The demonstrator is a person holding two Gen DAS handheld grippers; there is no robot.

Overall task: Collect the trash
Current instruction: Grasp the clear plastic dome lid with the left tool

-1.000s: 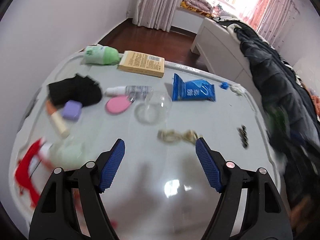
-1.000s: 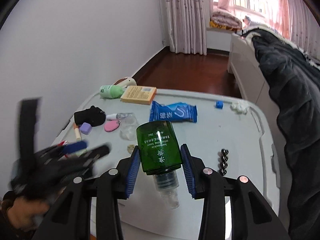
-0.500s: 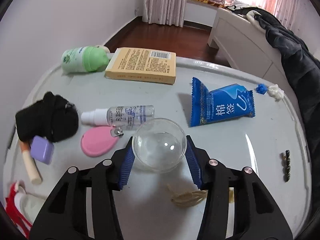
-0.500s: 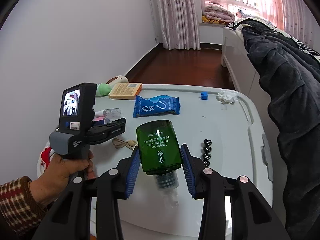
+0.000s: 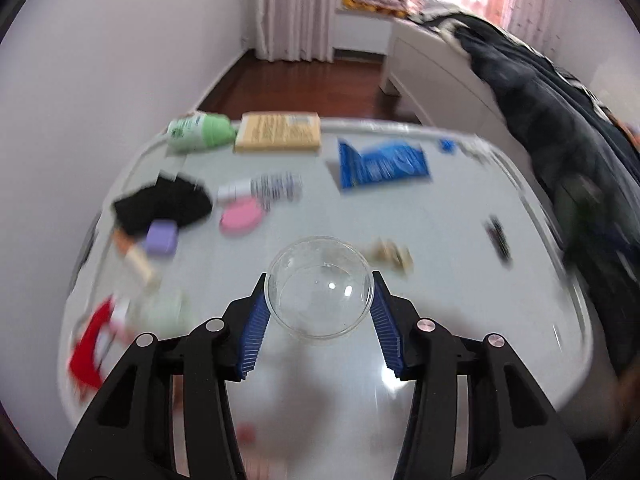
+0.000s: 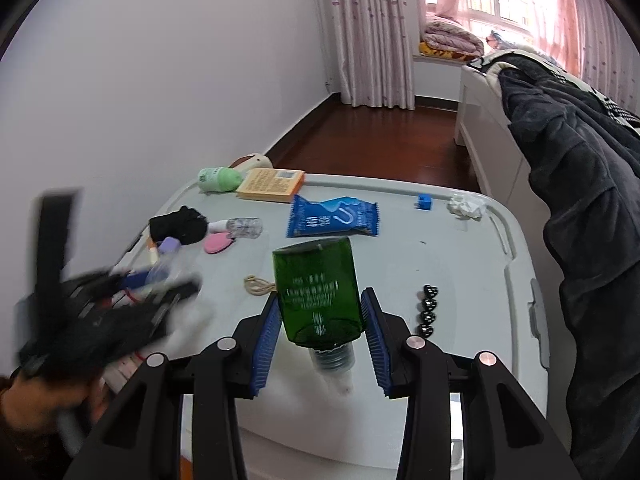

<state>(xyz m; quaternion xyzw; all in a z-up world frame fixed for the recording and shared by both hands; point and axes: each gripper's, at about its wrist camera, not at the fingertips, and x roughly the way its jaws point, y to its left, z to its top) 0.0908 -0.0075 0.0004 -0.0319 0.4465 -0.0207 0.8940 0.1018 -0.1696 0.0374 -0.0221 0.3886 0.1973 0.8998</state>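
Observation:
My left gripper [image 5: 318, 320] is shut on a clear plastic dome lid [image 5: 319, 287] and holds it above the white table [image 5: 460, 240]. My right gripper [image 6: 318, 328] is shut on a green bottle [image 6: 318, 292], cap toward the camera, above the table's near edge. The left gripper also shows blurred at the left of the right wrist view [image 6: 132, 304]. A blue snack wrapper [image 6: 332, 218], a crumpled tissue [image 6: 464, 206] and a tan rubber band [image 6: 260, 286] lie on the table.
A green-capped tube [image 6: 218, 179], yellow box [image 6: 272, 184], black cloth [image 6: 180, 226], small spray bottle [image 6: 240, 226], pink pad [image 6: 218, 245], purple block [image 6: 168, 246], blue cube [image 6: 424, 202] and black beads [image 6: 428, 310] lie on the table. A bed with dark clothes [image 6: 580, 168] stands to the right.
My left gripper closed on the clear lid, lifted it and pulled it back toward the near side. The green bottle in my right gripper has tilted.

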